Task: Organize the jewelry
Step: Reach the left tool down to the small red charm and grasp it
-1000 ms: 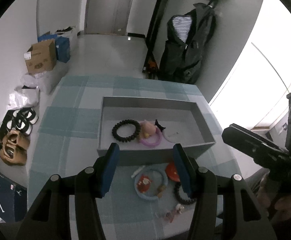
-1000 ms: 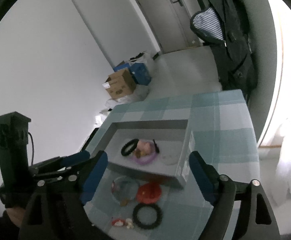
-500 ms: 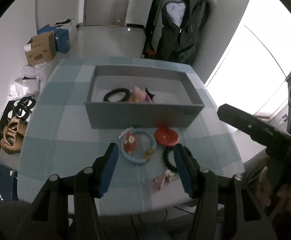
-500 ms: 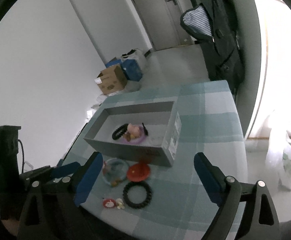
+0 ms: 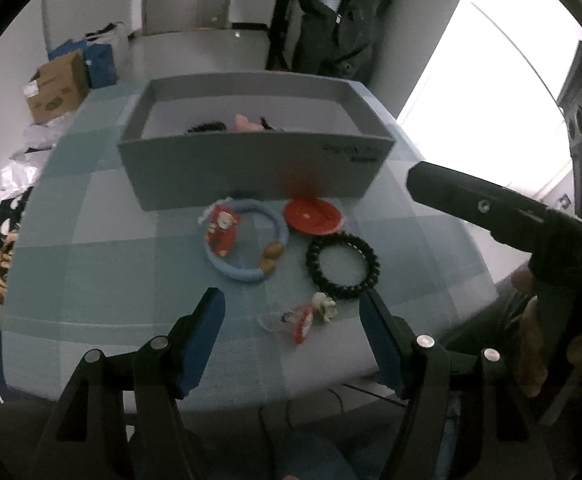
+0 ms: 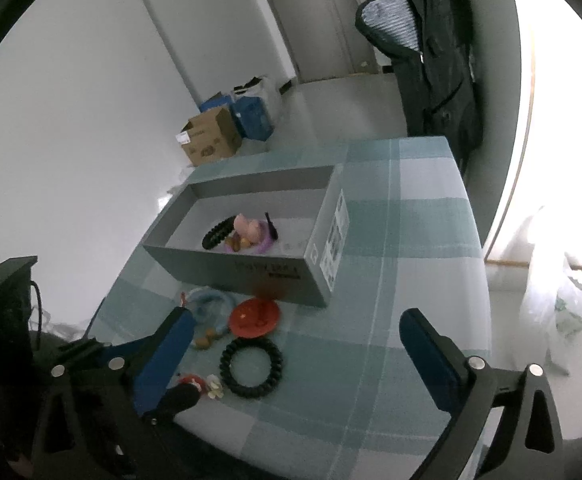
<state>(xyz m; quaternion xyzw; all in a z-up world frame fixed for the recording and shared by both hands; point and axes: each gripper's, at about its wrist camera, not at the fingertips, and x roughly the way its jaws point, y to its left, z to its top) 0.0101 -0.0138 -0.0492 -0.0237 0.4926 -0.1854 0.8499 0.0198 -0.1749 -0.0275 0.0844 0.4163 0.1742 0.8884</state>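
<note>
Grey cardboard forms the open box [image 6: 251, 276] on your checked blue tablecloth [image 6: 411, 264]. Inside it lie a black beaded bracelet [image 6: 215, 233], a pink plush piece [image 6: 247, 227] on a purple ring [image 6: 265, 245], and a small black item you cannot identify. In front of the box, on the cloth, sit a light blue bracelet [image 5: 247, 248] with a red charm, a red disc [image 5: 313, 216], a black coil bracelet [image 5: 343, 264] and a small red-and-white trinket [image 5: 303, 314]. Your left gripper [image 5: 293, 338] hovers over the trinket, jaws opening, nothing between them. Your right gripper [image 6: 297, 354] is opening too, spread wide above the coil bracelet, empty.
</note>
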